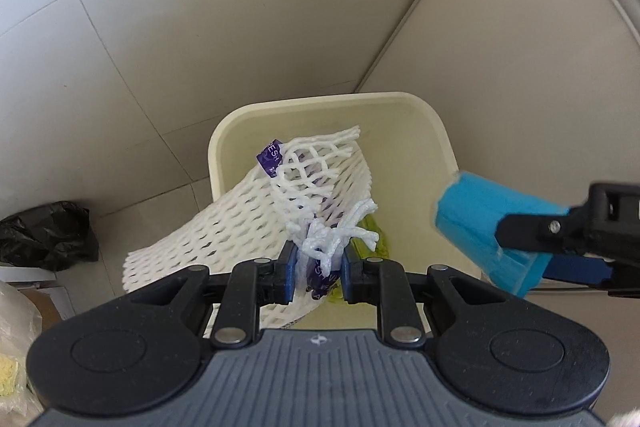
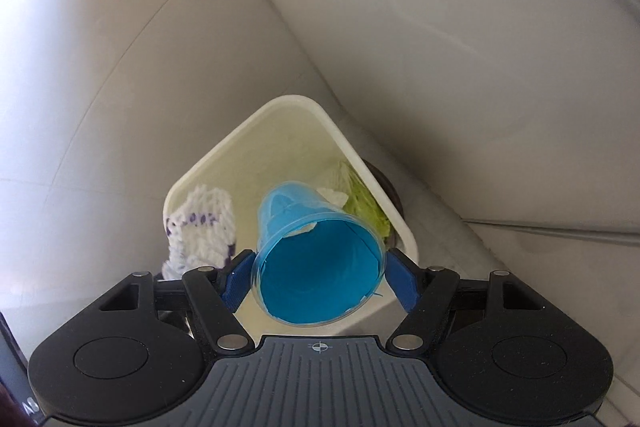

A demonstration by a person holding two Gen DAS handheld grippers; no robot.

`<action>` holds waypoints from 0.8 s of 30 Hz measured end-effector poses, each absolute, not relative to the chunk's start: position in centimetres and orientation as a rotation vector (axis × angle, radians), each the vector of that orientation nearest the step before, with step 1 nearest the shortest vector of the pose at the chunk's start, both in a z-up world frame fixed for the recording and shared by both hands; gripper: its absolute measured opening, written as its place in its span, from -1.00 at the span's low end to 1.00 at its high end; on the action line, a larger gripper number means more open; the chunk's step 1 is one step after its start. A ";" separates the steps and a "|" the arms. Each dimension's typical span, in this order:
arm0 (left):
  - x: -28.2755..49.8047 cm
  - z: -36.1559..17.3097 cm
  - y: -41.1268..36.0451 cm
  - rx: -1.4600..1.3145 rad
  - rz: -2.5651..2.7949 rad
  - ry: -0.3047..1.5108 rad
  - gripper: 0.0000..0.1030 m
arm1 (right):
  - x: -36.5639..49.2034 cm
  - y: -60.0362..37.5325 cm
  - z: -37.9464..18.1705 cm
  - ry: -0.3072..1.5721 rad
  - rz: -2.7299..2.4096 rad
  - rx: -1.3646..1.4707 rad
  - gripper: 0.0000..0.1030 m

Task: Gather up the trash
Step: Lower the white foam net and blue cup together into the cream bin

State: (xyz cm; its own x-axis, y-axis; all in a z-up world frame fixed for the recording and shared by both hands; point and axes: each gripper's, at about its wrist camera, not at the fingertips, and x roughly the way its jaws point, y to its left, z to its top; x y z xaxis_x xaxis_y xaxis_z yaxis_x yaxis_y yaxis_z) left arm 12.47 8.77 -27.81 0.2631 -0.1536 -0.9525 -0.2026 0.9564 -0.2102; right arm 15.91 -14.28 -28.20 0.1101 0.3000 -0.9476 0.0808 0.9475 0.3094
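Pale floor tiles [image 1: 160,39] surround a cream bin [image 1: 400,103], over which the left gripper [image 1: 319,269] pinches white foam netting [image 1: 240,223] and the right gripper [image 2: 320,273] clamps a blue cup [image 2: 316,275].

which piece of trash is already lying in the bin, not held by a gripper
The green wrapper on the bin floor. The white foam net is pinched by the left gripper; the blue cup sits in the right gripper.

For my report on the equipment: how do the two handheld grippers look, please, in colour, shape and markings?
Both look alike. The left gripper and right gripper each have a dark grey ribbed body with a small white crosshair mark, two round black lobes, black linkage arms with silver rivets, and blue ribbed pads. No cables or sleeves are visible.
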 end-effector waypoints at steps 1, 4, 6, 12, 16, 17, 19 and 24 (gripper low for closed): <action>12.5 -27.8 8.8 -0.321 0.035 1.313 -0.62 | 16.1 -14.3 -28.1 1.462 0.166 0.322 0.40; 12.8 -28.1 9.1 -0.335 0.036 1.315 -0.62 | 16.7 -14.1 -28.2 1.466 0.166 0.328 0.40; 13.0 -28.1 9.1 -0.346 0.030 1.314 -0.62 | 17.0 -13.9 -28.2 1.468 0.166 0.326 0.40; 13.0 -28.4 10.1 -0.539 0.015 1.276 -0.66 | 17.7 -14.9 -27.5 1.460 0.158 0.332 0.41; 12.5 -27.8 11.6 -0.719 0.017 1.201 -0.67 | 16.3 -15.3 -26.4 1.436 0.159 0.319 0.38; 12.4 -27.6 12.0 -0.768 0.016 1.181 -0.67 | 15.8 -15.0 -26.7 1.434 0.162 0.313 0.38; 12.1 -27.3 12.6 -0.831 0.028 1.151 -0.67 | 15.6 -15.0 -26.6 1.429 0.161 0.318 0.38; 10.6 -27.1 13.4 -0.899 0.069 1.122 -0.67 | 15.1 -15.1 -27.2 1.435 0.152 0.353 0.38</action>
